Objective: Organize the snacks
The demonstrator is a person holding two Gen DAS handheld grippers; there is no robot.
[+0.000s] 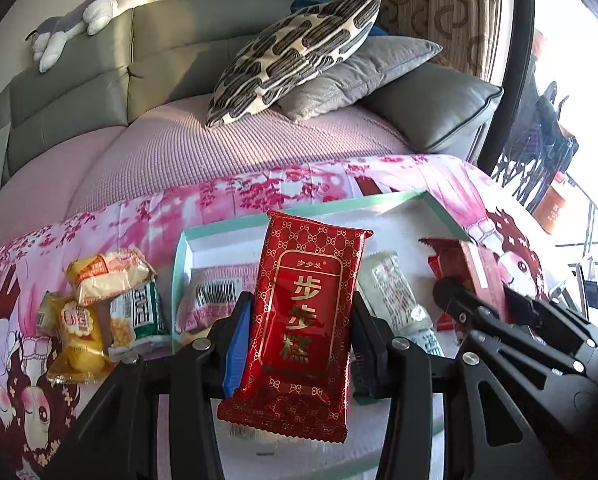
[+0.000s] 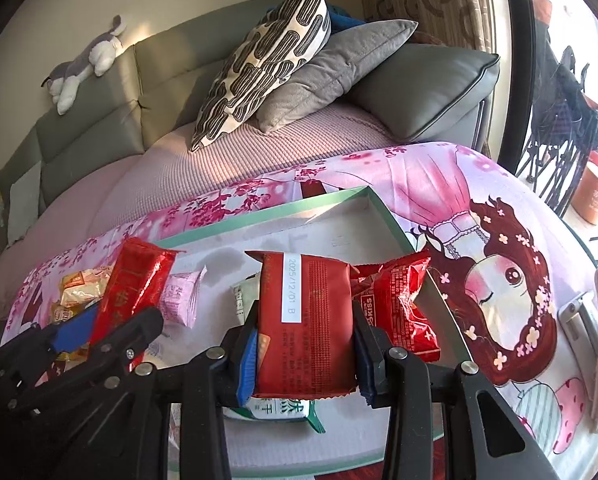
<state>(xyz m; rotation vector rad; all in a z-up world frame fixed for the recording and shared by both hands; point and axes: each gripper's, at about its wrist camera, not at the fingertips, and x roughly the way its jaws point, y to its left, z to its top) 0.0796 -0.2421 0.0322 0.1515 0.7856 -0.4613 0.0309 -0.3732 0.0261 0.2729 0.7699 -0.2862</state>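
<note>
Glossy red gold-lettered packet (image 1: 299, 320) (slightly crinkled) clamped in left tongs (image 1: 299, 344).

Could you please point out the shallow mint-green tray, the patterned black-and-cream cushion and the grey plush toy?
Shallow mint-green tray (image 2: 395, 226): right wrist view, right rim.
Patterned black-and-cream cushion (image 1: 295, 56): left wrist view, face centre.
Grey plush toy (image 1: 79, 24): left wrist view, body.

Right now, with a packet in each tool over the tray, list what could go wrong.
1. The left tool pinches the long red gold-lettered packet only at its sides; the slick foil could slip out or buckle.
2. The right tool holds the dated red packet over a green-and-white packet and beside a crinkled red one, so a drop may pile them.
3. The two tools sit close together above the green-rimmed tray and might collide.
</note>
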